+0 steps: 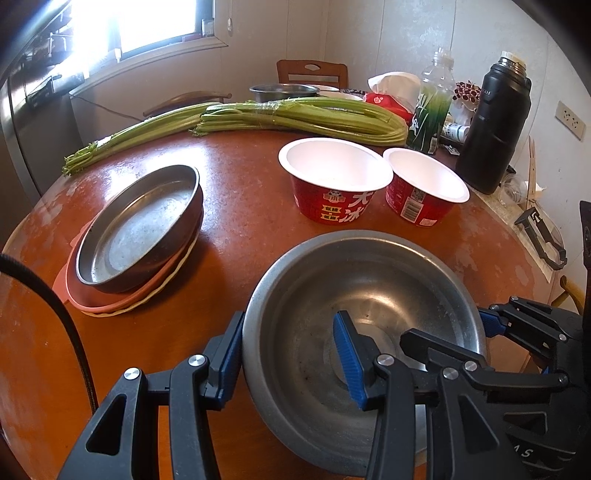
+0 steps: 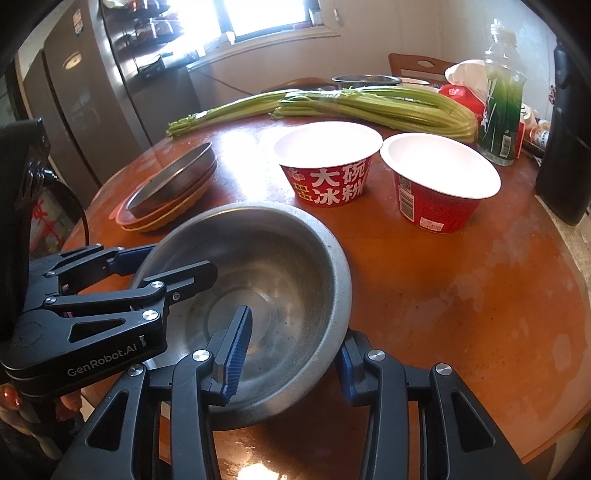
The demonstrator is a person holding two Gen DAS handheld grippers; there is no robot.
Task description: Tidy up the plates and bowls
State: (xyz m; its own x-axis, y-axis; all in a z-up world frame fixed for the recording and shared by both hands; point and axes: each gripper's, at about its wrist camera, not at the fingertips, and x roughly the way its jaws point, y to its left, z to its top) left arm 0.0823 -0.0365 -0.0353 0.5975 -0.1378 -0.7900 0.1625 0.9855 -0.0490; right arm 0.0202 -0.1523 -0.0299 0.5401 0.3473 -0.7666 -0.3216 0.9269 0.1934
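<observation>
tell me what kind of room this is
Most likely a home kitchen or dining corner: a round wooden table holding celery, a fridge by the window, and a wooden chair behind.

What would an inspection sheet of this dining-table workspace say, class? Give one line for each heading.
Surface: round brown table, worn.
Job's things: steel bowl near edge; stack of plates at left; two red paper bowls behind it.
Clutter: celery, bottle, black flask, tissue pack.
Grippers: left gripper and right gripper each clamp the steel bowl's rim.
Cables: black cable at left.
Surroundings: window, chair, fridge.
</observation>
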